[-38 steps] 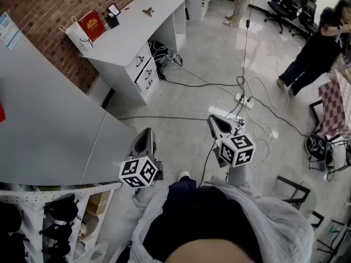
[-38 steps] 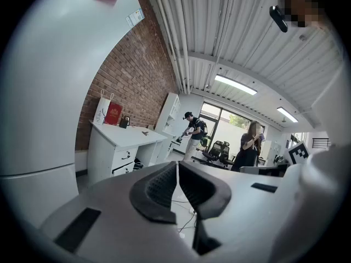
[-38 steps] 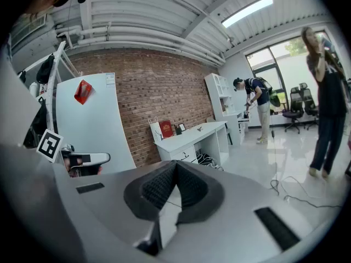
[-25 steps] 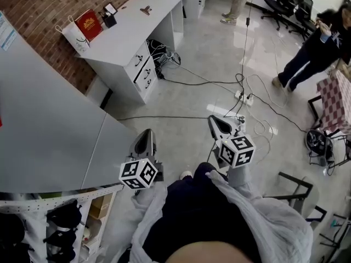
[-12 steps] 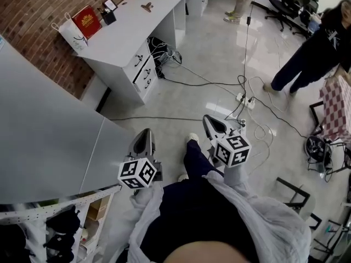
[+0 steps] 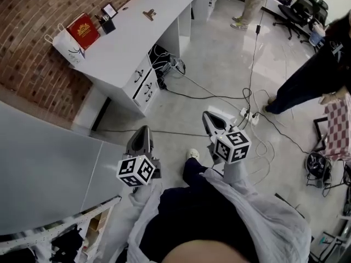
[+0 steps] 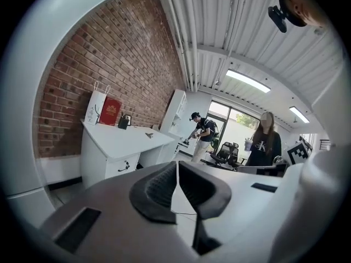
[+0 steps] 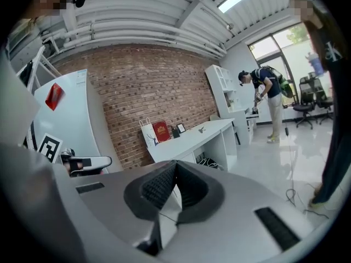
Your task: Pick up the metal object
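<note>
The metal object (image 6: 148,15), a small bronze-coloured clip-like piece, lies on the far part of a white desk (image 6: 126,43) across the room. It also shows small in the left gripper view (image 7: 149,135) and in the right gripper view (image 8: 201,129). My left gripper (image 6: 143,131) and my right gripper (image 6: 208,115) hover over the floor in front of my body, well short of the desk. In both gripper views the jaws of the left gripper (image 7: 177,163) and the right gripper (image 8: 176,163) meet with nothing between them.
On the desk stand a white paper bag (image 6: 63,45), a red box (image 6: 83,27) and a black holder (image 6: 107,22). Cables and a power strip (image 6: 247,114) lie on the floor. A grey partition (image 6: 44,163) is at my left. A person (image 6: 312,75) walks at right.
I have stepped forward, so the desk sits lower and nearer in the head view. The person at right has walked further right. Both grippers stay shut and keep their places.
</note>
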The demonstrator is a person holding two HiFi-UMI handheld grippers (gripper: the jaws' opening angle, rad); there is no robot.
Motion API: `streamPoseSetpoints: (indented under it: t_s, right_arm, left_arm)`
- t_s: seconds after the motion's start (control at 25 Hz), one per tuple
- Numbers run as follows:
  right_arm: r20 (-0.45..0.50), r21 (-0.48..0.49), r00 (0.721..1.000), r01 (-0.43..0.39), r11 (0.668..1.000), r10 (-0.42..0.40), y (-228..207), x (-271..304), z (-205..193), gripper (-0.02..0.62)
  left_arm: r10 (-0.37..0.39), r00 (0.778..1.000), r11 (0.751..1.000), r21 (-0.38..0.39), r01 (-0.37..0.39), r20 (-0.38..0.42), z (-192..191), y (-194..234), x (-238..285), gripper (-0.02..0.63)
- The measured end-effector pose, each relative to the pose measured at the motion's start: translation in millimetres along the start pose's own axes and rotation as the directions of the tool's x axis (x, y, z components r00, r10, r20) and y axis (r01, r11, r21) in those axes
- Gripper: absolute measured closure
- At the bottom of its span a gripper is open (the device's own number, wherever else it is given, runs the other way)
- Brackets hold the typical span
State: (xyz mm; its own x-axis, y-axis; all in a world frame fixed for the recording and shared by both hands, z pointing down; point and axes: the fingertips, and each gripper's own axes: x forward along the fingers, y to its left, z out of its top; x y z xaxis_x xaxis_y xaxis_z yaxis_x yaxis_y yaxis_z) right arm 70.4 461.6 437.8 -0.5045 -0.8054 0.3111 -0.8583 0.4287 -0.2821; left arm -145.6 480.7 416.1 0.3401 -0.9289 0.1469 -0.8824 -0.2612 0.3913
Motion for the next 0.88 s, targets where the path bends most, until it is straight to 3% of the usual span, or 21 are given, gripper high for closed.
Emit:
streamPoseSetpoints:
  t_s: [0.36, 0.4, 0.44, 0.48, 0.88]
  right_arm:
    - [-0.017, -0.022, 1.0, 0.014, 1.0, -0.014, -58.5, 66.0, 41.7, 0.589]
    - [-0.021, -0.016, 1.0, 0.011, 1.0, -0.011, -65.2, 72.6, 45.0, 0.571]
    - [-0.024, -0.007, 1.0, 0.001, 1.0, -0.001, -70.8, 79.2, 47.7, 0.494]
    - [-0.027, 0.003, 1.0, -0.011, 1.0, 0.011, -75.5, 85.7, 50.3, 0.46]
    - [-0.042, 0.012, 0.998, -0.042, 0.999, 0.043, -97.8, 123.9, 59.2, 0.351]
  left_arm:
    - [0.027, 1.0, 1.0, -0.007, -0.027, -0.014, 15.3, 9.3, 90.3, 0.578]
    - [0.031, 0.999, 0.999, -0.009, -0.031, -0.015, 16.1, 10.3, 99.6, 0.578]
    - [0.036, 0.999, 0.999, -0.011, -0.036, -0.015, 17.1, 11.3, 108.3, 0.578]
    - [0.04, 0.999, 0.999, -0.014, -0.04, -0.013, 18.2, 12.4, 116.2, 0.578]
    - [0.077, 0.997, 0.996, -0.035, -0.078, -0.029, 10.1, 22.6, 151.1, 0.578]
